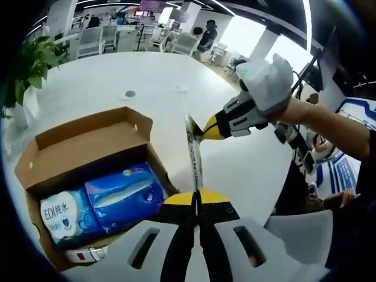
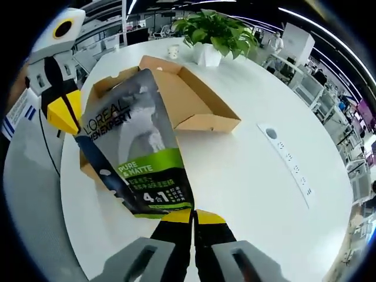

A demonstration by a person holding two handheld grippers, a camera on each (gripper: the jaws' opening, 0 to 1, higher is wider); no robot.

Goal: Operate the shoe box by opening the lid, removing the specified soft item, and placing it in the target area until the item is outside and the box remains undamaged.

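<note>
Pouch (image 2: pixel 138 147): clamped at its lower edge by the right gripper (image 2: pixel 192 216), its far edge pinched by the left gripper (image 1: pixel 197 198), both sets of jaws closed on it. Open box (image 1: pixel 88 170) at lower left, packs (image 1: pixel 100 205) inside.

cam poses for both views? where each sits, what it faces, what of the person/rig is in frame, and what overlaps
Left gripper view: rides the left gripper, looks along its shut jaws pinching the pouch edge-on; open box with blue packs to the left, right gripper and gloved hand beyond.
Right gripper view: rides the right gripper, faces the pouch's printed face, box and plant behind; left gripper upper left.
Shared: pouch held from both ends, box, white table.
</note>
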